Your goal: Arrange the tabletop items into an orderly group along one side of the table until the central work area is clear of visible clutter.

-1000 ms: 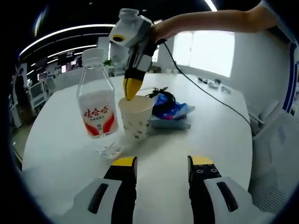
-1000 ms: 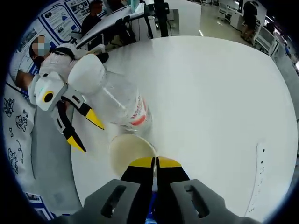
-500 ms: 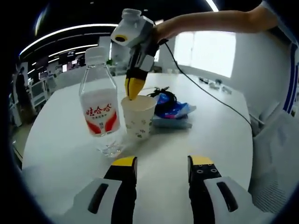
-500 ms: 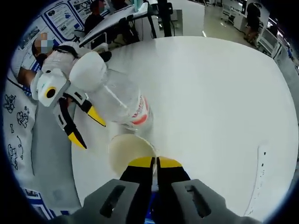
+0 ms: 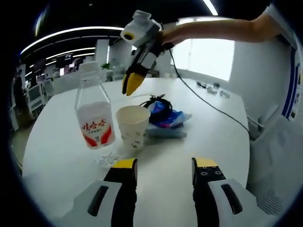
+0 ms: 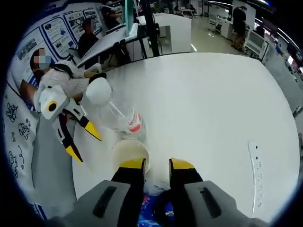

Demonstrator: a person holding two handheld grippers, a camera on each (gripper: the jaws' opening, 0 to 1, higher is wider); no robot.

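Left gripper (image 5: pixel 162 165): jaws apart at the bottom of the left gripper view, empty, low over the white table (image 5: pixel 208 127), aimed at the item cluster. It also shows at left in the right gripper view (image 6: pixel 84 142), jaws splayed.

Right gripper (image 6: pixel 156 165): jaws parted a little, nothing between them, looking down on the cluster from above. In the left gripper view it hangs at upper centre (image 5: pixel 132 81), clear above the paper cup (image 5: pixel 133 126), not touching it.

Task items are bunched at centre-left of the left gripper view:
- water bottle (image 5: pixel 93 119), upright, white cap, red label, just left of the cup
- paper cup upright, open mouth up, looks empty
- blue packets (image 5: pixel 166 116) with a black cable (image 5: pixel 158 100) on top, just behind-right of the cup

In the right gripper view the cup (image 6: pixel 129 154) sits just left of the jaw tips and the bottle (image 6: pixel 115 115) beyond it.

My read: cup is set down beside the bottle to form a tight row, and it stands on its own. Table beyond the cluster looks bare apart from a power strip (image 6: pixel 254 171) at the right edge. Can't tell which table side the group sits on.
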